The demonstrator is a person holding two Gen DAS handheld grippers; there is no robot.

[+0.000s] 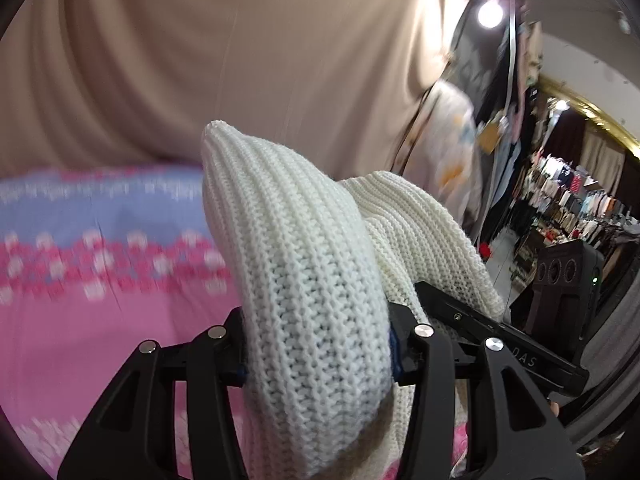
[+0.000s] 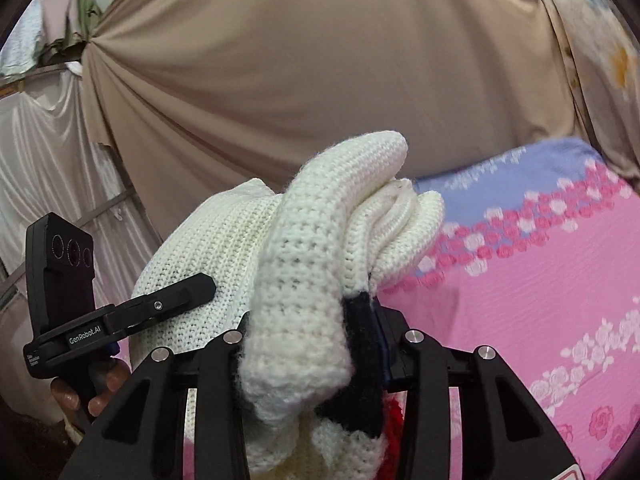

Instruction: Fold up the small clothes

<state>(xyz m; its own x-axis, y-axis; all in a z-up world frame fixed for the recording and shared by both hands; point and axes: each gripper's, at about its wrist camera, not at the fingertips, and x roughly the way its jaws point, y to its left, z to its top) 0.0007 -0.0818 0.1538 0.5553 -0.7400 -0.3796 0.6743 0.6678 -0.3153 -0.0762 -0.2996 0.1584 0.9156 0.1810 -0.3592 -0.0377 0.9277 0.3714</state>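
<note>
Cream ribbed knit garment [image 2: 296,264] with black trim patch [image 2: 362,360]; pink bedsheet [image 2: 520,320], white-and-pink rose bands, lilac-blue stripe; plain tan curtain [image 2: 300,60]; black grippers.

Place: I seem to be in a clothing shop, or a stall set up inside one.
Stock: off to my right I see racks of garments [image 1: 568,196] packed in rows, and hanging clothes [image 1: 452,140] closer by.
Backdrop: a tan draped cloth [image 2: 300,72] is stretched behind my work area, with a white curtain [image 2: 44,168] on a frame beside it.
Work surface: a pink floral sheet [image 2: 540,280] with a lilac band covers the surface in front of me.
Lighting: a bare bright bulb [image 1: 490,13] hangs overhead.
Other gear: a black speaker box [image 1: 560,276] stands on the shop floor.
</note>
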